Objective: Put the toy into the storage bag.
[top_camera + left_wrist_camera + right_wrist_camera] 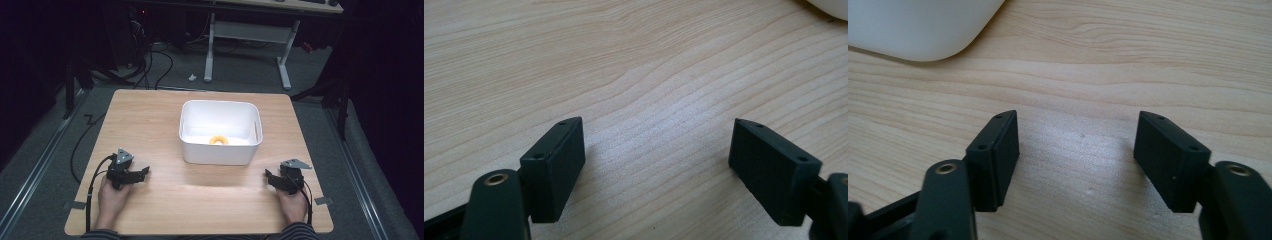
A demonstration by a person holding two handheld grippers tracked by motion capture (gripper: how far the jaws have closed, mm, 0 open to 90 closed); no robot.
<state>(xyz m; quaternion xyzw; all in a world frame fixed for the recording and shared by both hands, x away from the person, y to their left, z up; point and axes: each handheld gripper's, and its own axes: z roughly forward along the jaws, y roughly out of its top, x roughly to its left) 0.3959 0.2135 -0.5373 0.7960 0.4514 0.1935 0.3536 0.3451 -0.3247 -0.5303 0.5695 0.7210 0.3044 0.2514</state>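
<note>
Orange ring point(218, 140) inside white bin point(192, 150), between both tongs, well apart, each wide, empty

- left gripper point(143, 171): held low in left hand point(112, 195), jaws apart, nothing between, pointing inward
- right gripper point(268, 175): held low in right hand point(292, 202), jaws apart, nothing between, pointing inward
</note>
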